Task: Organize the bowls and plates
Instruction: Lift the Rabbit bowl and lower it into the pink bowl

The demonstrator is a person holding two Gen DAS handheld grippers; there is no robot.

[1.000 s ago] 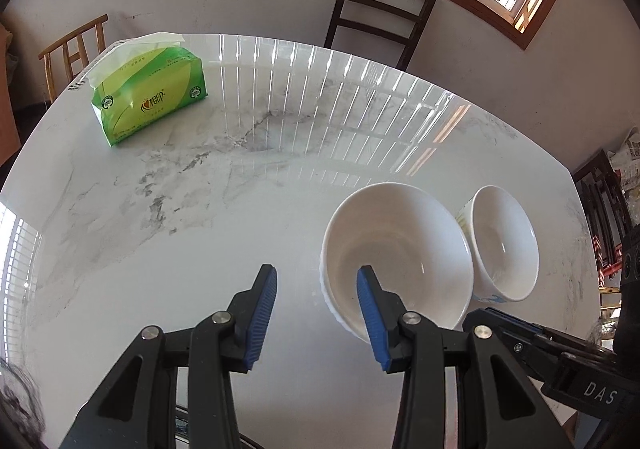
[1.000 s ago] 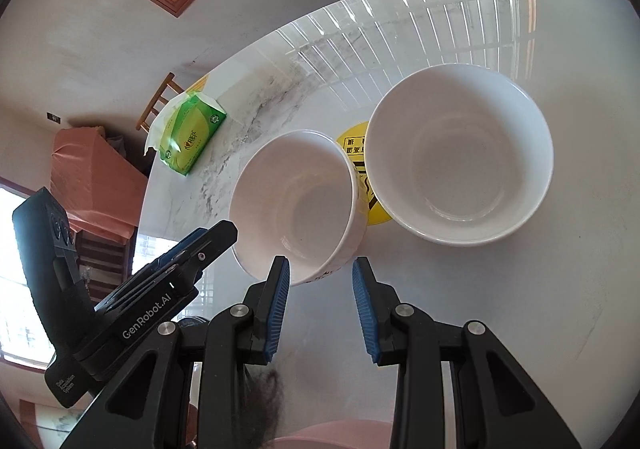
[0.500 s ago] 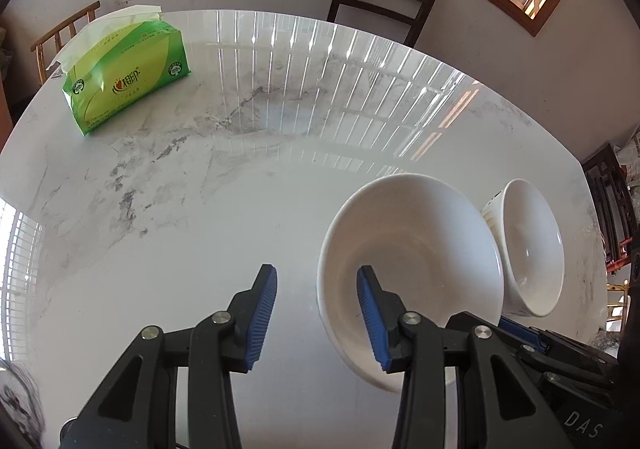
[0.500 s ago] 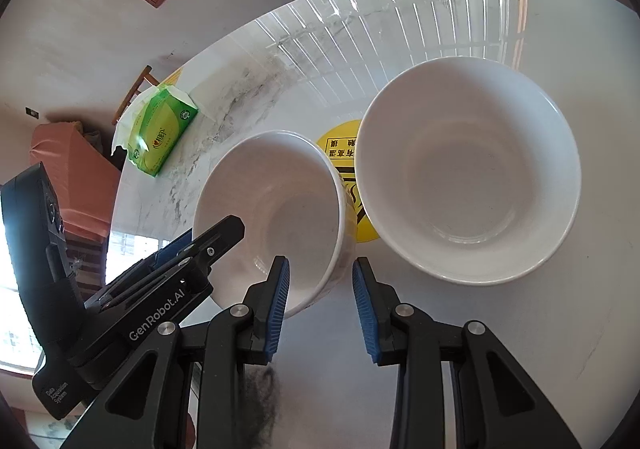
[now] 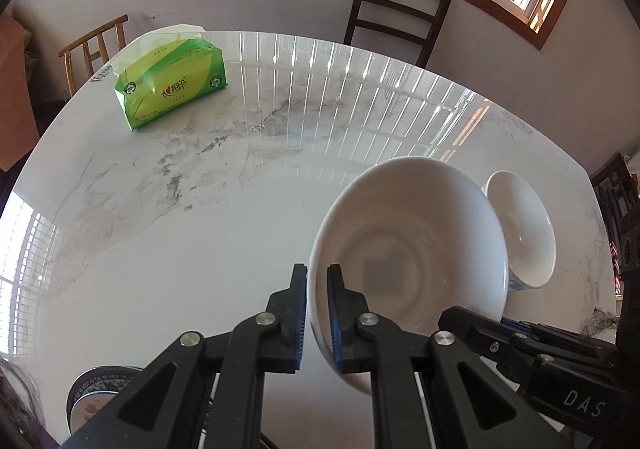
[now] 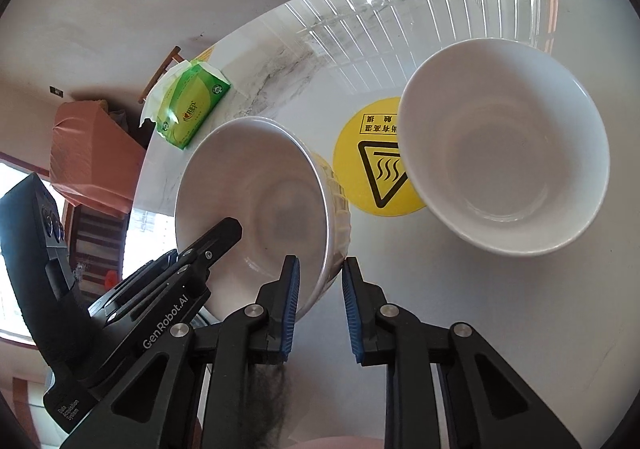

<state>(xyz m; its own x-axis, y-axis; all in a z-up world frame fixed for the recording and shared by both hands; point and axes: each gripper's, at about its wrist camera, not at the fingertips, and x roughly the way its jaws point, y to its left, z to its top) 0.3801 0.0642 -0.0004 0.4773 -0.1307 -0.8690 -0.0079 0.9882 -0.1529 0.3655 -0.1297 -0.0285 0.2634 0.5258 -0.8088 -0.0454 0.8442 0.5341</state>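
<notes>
The white marble table (image 5: 168, 233) fills both views, glossy with window stripes. On it, toward its far left corner in the left wrist view, lies a green tissue pack (image 5: 172, 89).

The nearer white bowl (image 5: 408, 261) is tilted up off the tabletop, its mouth turned toward the cameras. The left gripper (image 5: 317, 309) has just been closing and now pinches this bowl's near rim — one blue pad outside the wall, one inside. In the right wrist view the right gripper (image 6: 320, 301) straddles the other side of the same bowl's rim; its jaws have also been closing, the left pad lies against the inside wall, but a gap shows between the outer wall and the right pad.

The second white bowl (image 6: 504, 153) sits upright just beyond, overlapping the edge of a round yellow hot-surface sticker (image 6: 368, 165) — whether it touches the first bowl I cannot tell.

A patterned plate (image 5: 96, 393) shows at the table's near edge, partly hidden behind the left gripper.
</notes>
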